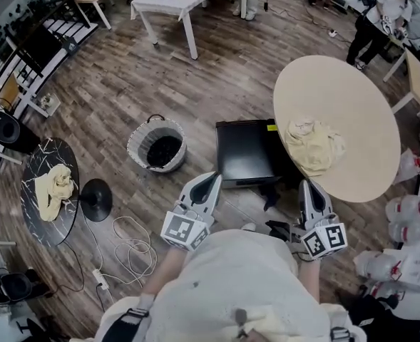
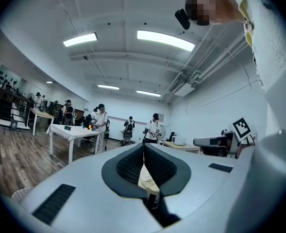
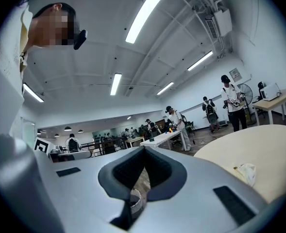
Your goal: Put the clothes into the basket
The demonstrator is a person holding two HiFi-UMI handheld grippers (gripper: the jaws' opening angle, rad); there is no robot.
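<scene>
While both grippers were held close in front of the person's chest, pointing level, the task looked basically unstarted, approx nothing done imo. The basket (image 1: 137,147) stood on the wood floor ahead of the left gripper (image 1: 211,179). Its inside read dark and bare from the head view, w/ no fabric over the rim that I could see. Two pale yellow garments were out. One cloth (image 1: 313,144) lay crumpled on the round beige table (image 1: 345,98) ahead of the right gripper (image 1: 309,187). The other cloth (image 1: 53,187) was bunched on the small black marble table (image 1: 45,155), well off to the left, w/ the basket roughly between the two. Left jaws were clenched tip to tip w/ nothing between them; the cream bit in the lower gap looked like background, not a held item. Right jaws were pressed together the same way, also empty, w/ the basket showing past the gap. Neither gripper was near a garment. Left to do, as I judged it: open up, grab the round-table cloth (closer), carry it over, drop it in the basket, then repeat for the marble-table one. A black cabinet (image 1: 244,152) stood between basket and round table, so the carry path would prob need to clear it. Cable loops (image 1: 127,244) on the floor near the marble table looked like a trip risk for the 2nd run.
</scene>
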